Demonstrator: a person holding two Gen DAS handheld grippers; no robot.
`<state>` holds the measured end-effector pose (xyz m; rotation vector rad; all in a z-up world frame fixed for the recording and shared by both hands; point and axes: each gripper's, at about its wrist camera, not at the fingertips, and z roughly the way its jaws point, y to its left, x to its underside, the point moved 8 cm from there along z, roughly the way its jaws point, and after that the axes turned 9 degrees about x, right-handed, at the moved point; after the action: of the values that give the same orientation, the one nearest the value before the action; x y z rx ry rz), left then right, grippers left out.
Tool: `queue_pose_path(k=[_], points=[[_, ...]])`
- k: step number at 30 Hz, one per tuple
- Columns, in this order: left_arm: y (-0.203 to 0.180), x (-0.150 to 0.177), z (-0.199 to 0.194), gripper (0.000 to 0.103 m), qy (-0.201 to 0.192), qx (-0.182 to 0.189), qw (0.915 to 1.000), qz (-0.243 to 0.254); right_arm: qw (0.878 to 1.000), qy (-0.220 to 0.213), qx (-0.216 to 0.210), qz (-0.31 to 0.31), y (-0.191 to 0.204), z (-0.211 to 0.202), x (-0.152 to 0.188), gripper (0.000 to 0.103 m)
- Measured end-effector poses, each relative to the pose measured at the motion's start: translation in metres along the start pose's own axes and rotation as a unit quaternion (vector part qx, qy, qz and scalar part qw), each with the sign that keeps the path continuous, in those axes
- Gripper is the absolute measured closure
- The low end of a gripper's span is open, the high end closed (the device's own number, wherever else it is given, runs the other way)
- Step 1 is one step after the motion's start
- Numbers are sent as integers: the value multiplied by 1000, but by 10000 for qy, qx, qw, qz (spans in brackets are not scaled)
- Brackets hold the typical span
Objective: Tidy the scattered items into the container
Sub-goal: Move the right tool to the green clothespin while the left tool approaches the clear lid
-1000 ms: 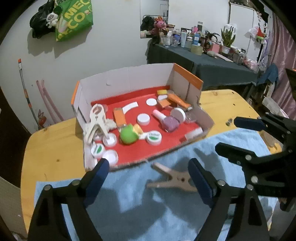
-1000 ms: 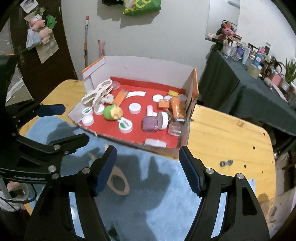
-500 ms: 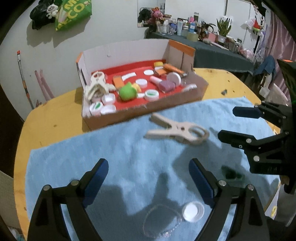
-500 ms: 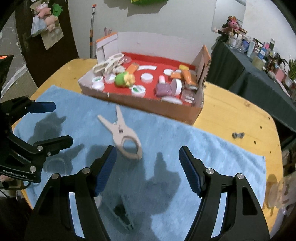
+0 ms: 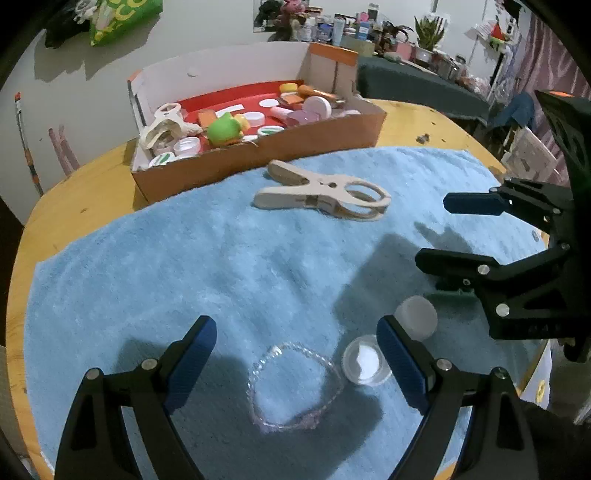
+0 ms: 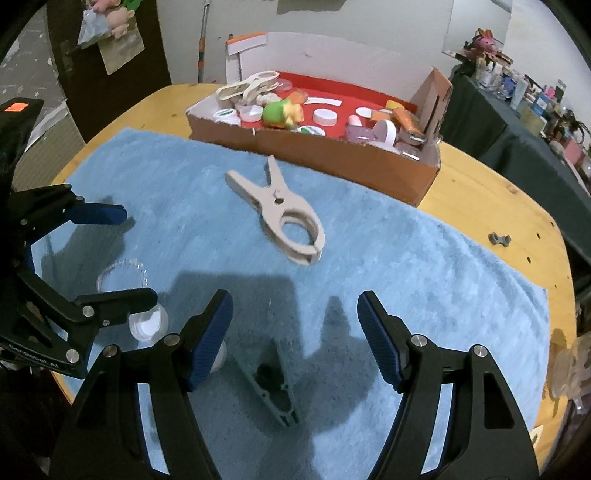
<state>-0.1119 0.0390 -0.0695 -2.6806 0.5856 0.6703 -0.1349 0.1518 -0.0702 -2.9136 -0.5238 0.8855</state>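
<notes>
My left gripper [image 5: 295, 363] spread over clear bracelet [image 5: 293, 387]; right gripper [image 6: 293, 334] spread, empty. Beige clip [image 6: 282, 212] mid-frame on towel [image 6: 406, 266]. Box [image 6: 332, 162] upper centre. Green bag [image 5: 122, 14] lettering partly legible: "CO".

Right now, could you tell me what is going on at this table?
A person is tidying small items into the cardboard box. Both the left gripper and the right gripper are open and empty above the blue towel. A beige clip, a clear bracelet, two small jars and a dark clip lie outside the box.
</notes>
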Motion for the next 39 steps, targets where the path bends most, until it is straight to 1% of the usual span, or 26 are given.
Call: queue_pose_path(k=[5,12,15,16,18,20,22,25,33,39], points=[[-7,8,1,13,127,36,9998,140,9999,64,-96,-22,0,-3,12,34],[-16,19,7,13,376,33,9987,335,9997,204,-87,-83,-3,-4,27,34],[-15,23,12,13,479,-127,9979,415,9992,341,-154,-132,-4,-3,36,34],[-14,22,14,11,479,-135,9980,399,9991,365,-147,-164,-3,-2,38,34],[-12,21,15,12,467,-52,9985,293,9988,424,-82,-225,-2,3,42,34],[-9,17,16,13,407,-72,9989,228,9987,466,-38,-216,-3,9,43,34],[-5,14,18,16,374,-161,9990,162,9989,441,-80,-157,-3,9,43,34],[-1,11,19,16,325,-154,9993,83,9991,379,-97,-149,-4,9,42,34],[0,6,20,23,261,-183,9995,80,9993,308,-147,-175,-5,10,42,39],[0,3,22,26,226,-201,9995,66,9994,283,-129,-161,-5,8,43,40]])
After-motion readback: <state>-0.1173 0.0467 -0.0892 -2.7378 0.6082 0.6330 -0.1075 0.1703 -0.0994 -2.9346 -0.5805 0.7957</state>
